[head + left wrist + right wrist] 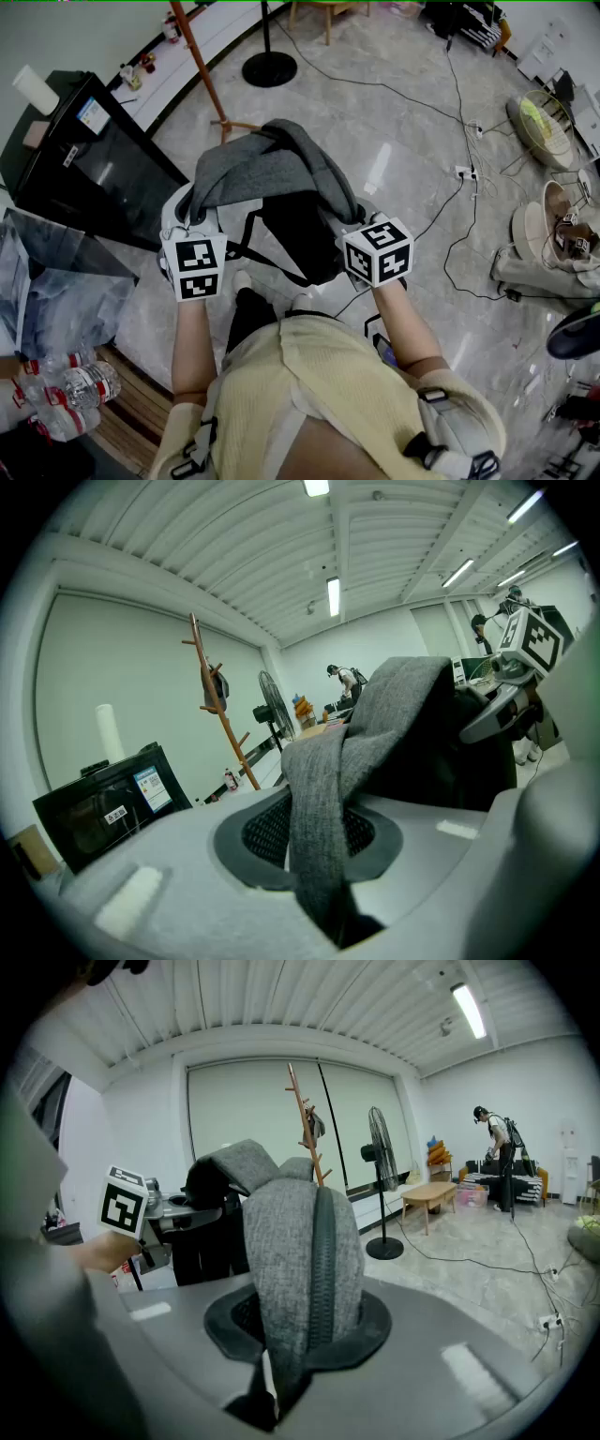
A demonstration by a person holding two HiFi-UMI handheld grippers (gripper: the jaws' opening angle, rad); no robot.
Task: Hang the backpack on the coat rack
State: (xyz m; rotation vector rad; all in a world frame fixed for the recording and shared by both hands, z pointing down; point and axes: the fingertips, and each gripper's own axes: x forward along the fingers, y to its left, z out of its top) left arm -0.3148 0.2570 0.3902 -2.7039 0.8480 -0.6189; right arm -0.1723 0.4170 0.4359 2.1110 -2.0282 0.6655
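Head view, centre: we hold the backpack (272, 178) up, its contents hidden. Our left gripper (190, 225) and right gripper (354, 230), tilted slightly downward, each clamp its grey fabric; the coat rack (199, 66) stands upper left.

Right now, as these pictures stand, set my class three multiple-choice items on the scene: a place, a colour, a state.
1. In the head view, where is the coat rack from the backpack? A upper left, beyond it; B lower right; C under it.
2. The backpack's outer fabric is: A red; B grey; C yellow.
3. The left gripper and right gripper are: A both open; B only the left shut; C both shut on the backpack.
Key: 1 A, its pole rises at the picture's upper left; 2 B, grey weave shows in every view; 3 C, grey fabric is pinched between each pair of jaws.
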